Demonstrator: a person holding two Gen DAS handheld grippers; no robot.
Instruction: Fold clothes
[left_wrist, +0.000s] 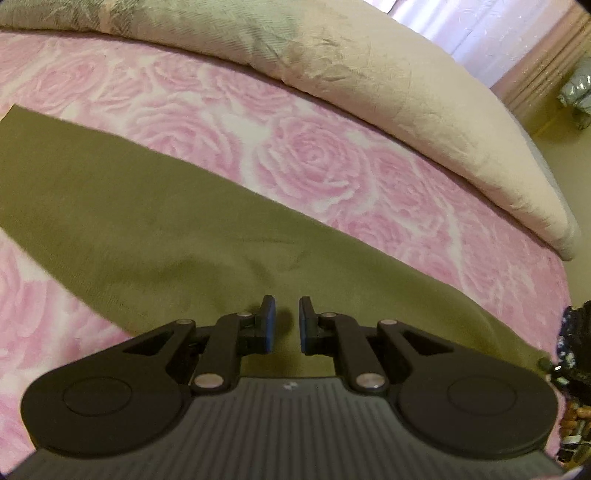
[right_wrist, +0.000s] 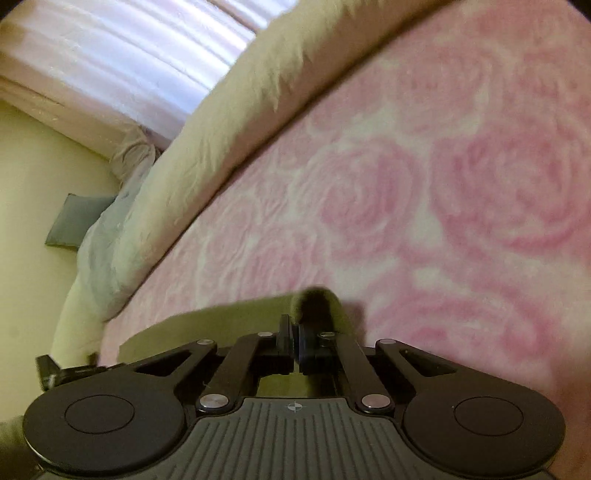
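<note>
Now the right gripper (right_wrist: 295, 345) pinches a raised edge of the olive garment (left_wrist: 147, 229), which lies flat across the pink rose blanket (left_wrist: 314, 155). Left gripper (left_wrist: 286, 321) hovers above it, slightly spread, holding nothing. Next, I think, carry the edge over.

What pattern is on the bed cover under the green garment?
Large pink roses on a whitish ground; the bed cover shows sharpest in the left wrist view.

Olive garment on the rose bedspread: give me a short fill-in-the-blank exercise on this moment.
1. The olive garment lies on a pink ____-patterned bedspread.
2. The right gripper is ____ on a bunched fold of the garment.
3. The left gripper pads show a ____ between them.

Missing words: rose; shut; gap
</note>
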